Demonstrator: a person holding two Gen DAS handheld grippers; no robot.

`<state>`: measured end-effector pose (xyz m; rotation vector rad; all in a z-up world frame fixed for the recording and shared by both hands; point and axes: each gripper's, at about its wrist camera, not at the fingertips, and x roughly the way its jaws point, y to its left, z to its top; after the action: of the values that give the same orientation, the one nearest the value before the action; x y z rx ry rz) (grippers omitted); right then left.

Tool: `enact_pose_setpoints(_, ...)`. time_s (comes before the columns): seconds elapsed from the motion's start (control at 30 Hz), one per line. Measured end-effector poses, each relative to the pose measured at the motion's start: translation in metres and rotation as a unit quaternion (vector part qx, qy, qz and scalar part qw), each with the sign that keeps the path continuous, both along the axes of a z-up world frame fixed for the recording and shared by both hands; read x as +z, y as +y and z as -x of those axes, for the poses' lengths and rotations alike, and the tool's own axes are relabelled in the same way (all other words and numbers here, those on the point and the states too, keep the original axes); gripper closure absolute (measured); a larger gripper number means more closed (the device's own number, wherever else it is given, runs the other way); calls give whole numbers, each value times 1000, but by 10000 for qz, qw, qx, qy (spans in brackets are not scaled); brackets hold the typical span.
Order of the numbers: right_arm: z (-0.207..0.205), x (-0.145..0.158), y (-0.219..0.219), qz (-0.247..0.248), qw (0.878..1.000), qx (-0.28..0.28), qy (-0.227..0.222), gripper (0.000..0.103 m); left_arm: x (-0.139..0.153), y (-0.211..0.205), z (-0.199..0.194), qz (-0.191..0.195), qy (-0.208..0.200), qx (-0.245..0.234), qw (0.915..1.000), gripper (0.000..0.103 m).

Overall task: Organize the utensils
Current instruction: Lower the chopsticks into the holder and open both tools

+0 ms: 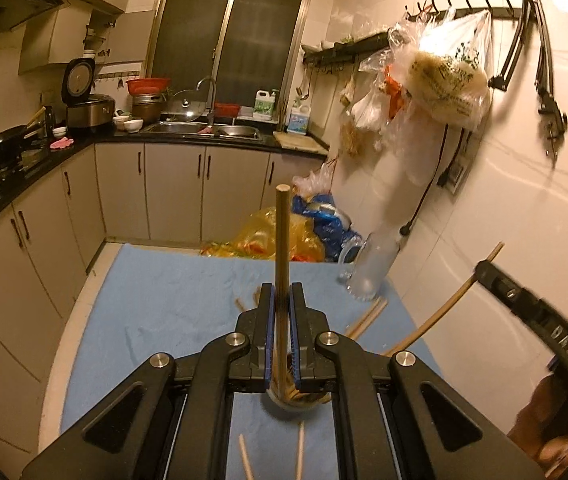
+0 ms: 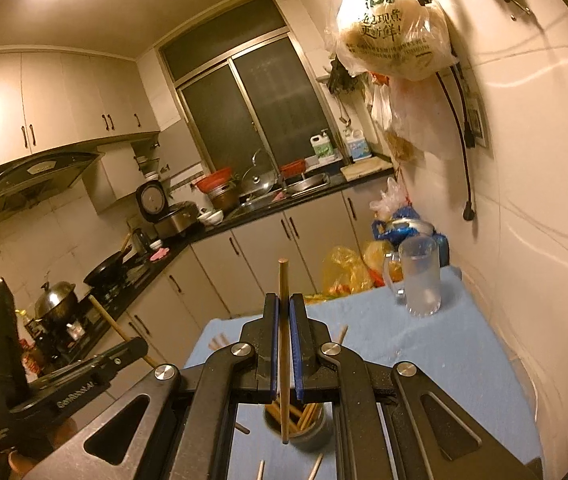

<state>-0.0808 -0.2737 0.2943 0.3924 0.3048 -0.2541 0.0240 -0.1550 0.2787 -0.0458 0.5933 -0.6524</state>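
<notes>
Each clenched on one chopstick above the holder cup, left gripper and right gripper must next lower these in.

Table, blue cloth: glass mug, chopstick cup, loose chopsticks.

My tongs are black with blue pads — each clamps a tan wooden chopstick. Beneath lies a plain pale-blue cloth — beyond it, a frosted clear mug.
</notes>
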Motion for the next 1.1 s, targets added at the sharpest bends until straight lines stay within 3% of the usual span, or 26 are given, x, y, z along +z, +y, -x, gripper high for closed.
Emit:
enact_pose_setpoints(0.5, -53, -55, -12, -30, 9977, 76, 678, 97, -68, -44, -36, -324, 562, -188, 9977, 97)
enact_pose_setpoints(0.67, -58, -63, -16, -186, 9960, 147, 858, 96, -76, -44, -39, -389, 630, -211, 9970, 97)
enact_pose_setpoints(0.77, -52, -61, -20, -211, 9962, 80, 840, 94, -73, -40, -38, -338, 668, -217, 9970, 90)
enact_pose_setpoints(0.8, -48, -58, -21, -245, 9965, 67, 801, 94, -72, -38, -36, -314, 647, -213, 9972, 82)
enact_pose_setpoints(0.83, -45, -56, -21, -270, 9967, 62, 761, 92, -69, -34, -33, -288, 585, -186, 9977, 77)
enact_pose_setpoints(1.0, -10, -44, -22, -289, 9983, -104, 499, 76, -60, -11, -13, -174, 409, -92, 9990, 74)
enact_pose_setpoints(1.1, 16, -54, -25, -450, 9977, -200, 460, 64, -66, 8, 3, -168, 302, 32, 9994, 64)
